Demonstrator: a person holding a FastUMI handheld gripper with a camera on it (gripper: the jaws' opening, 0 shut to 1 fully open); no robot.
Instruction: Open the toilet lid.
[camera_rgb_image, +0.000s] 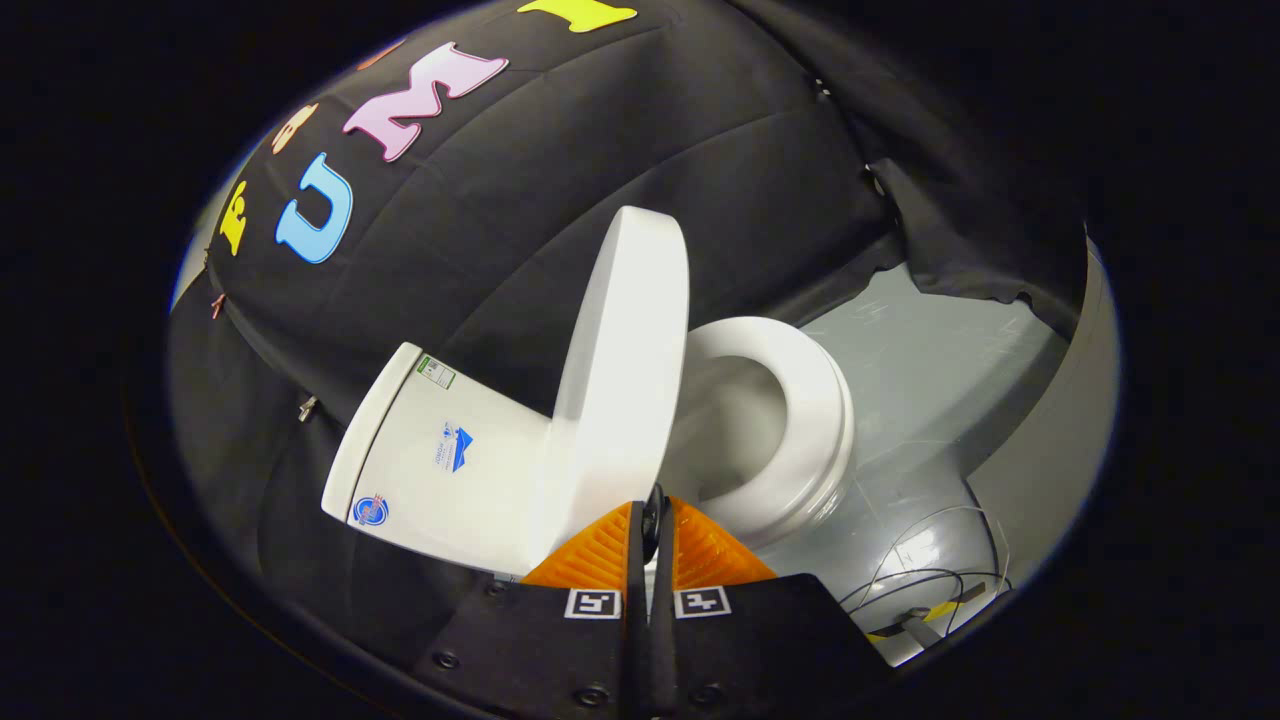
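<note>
A white toilet stands tilted in my view, and its lid (625, 370) is raised upright in front of the tank (450, 460). The seat ring (800, 400) lies down over the bowl (735, 420), which is open to view. My gripper (652, 520) is shut, its fingers pressed together with nothing between them. The fingertips sit just below the lid's lower edge, near where lid and seat meet. I cannot tell whether they touch the lid.
The booth's black cloth wall hangs behind the toilet. A grey floor (930, 380) spreads beyond the seat. Thin cables (940, 580) and a small yellow-and-black piece (925, 620) lie on the floor beside the fingers.
</note>
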